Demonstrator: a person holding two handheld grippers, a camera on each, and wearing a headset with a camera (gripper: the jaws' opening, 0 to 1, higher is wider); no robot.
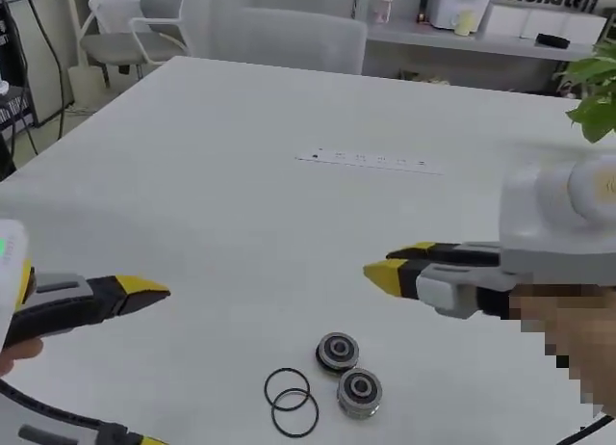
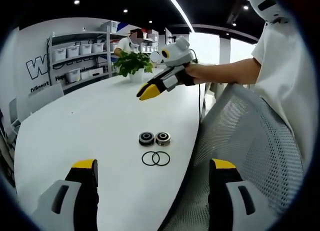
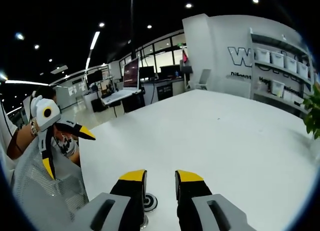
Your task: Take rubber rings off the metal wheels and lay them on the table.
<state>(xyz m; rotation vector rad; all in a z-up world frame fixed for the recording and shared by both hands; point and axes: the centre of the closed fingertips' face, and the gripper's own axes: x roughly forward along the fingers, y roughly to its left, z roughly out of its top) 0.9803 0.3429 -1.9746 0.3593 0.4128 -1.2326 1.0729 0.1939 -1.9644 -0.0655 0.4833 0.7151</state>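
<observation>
The head view sets two metal wheels at lower centre of the table, with two rubber rings overlapping just left of them. The left gripper view shows the left gripper spread wide and empty. The right gripper stands narrow and empty, one jaw half covering a wheel at the frame's bottom. Whether either wheel still wears rubber is too small to tell.

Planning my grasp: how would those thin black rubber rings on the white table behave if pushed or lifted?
The thin black rubber rings look slender, so probably floppy and light. They overlap, so pushing one would likely drag the other. Lying flat beside the round metal wheels, they seem unlikely to roll.
</observation>
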